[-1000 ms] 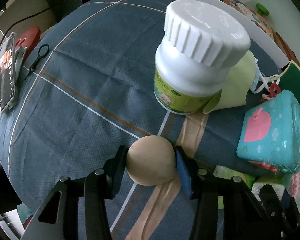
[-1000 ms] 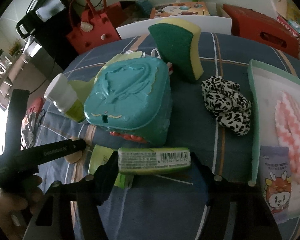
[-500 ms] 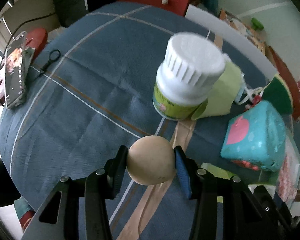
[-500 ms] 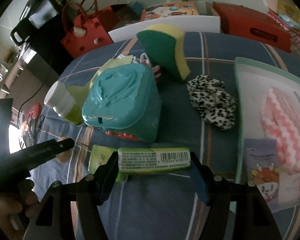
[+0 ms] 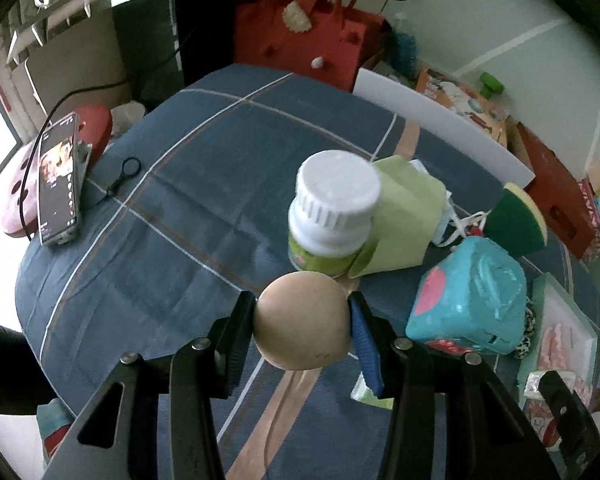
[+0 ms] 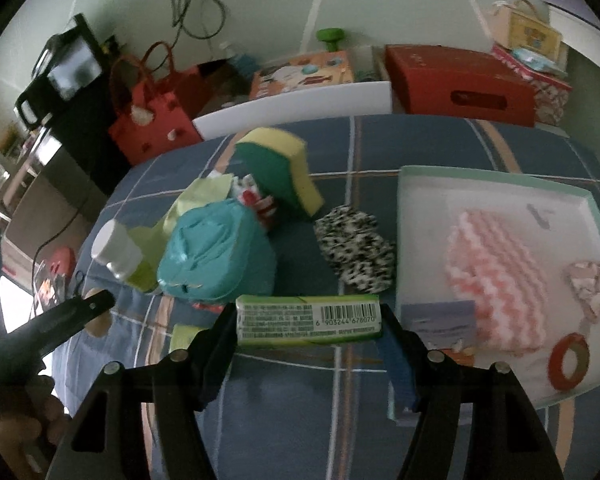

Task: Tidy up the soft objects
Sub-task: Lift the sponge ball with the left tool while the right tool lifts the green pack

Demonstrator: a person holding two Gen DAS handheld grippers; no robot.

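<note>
My left gripper (image 5: pixel 302 330) is clamped on a tan, smooth soft ball (image 5: pixel 302 320), held above the surface (image 5: pixel 172 216), which is covered in a blue plaid cloth with white and tan stripes. My right gripper (image 6: pixel 308 320) is clenched on a green rectangular tissue pack with a barcode (image 6: pixel 308 321), also lifted clear of the cloth.

Just beyond the ball stands a white-capped plastic bottle with a green label (image 5: pixel 332 220), touching a pale green folded pouch (image 5: pixel 404 224) behind it. To the right of those sits a turquoise lidded box with a pink heart (image 5: pixel 472 300), and a green-and-yellow sponge (image 5: pixel 516 222) stands on edge toward the far right edge of the surface. A black-and-white leopard-print scrunchie (image 6: pixel 354 254) lies between the turquoise box and a white tray with a mint rim (image 6: pixel 496 178) near the right edge. In the tray lie a pink-and-white wavy fluffy cloth (image 6: pixel 496 280), a red tape ring (image 6: pixel 568 362) and a small printed packet (image 6: pixel 440 322). A phone (image 5: pixel 58 190) leans at the left edge.
</note>
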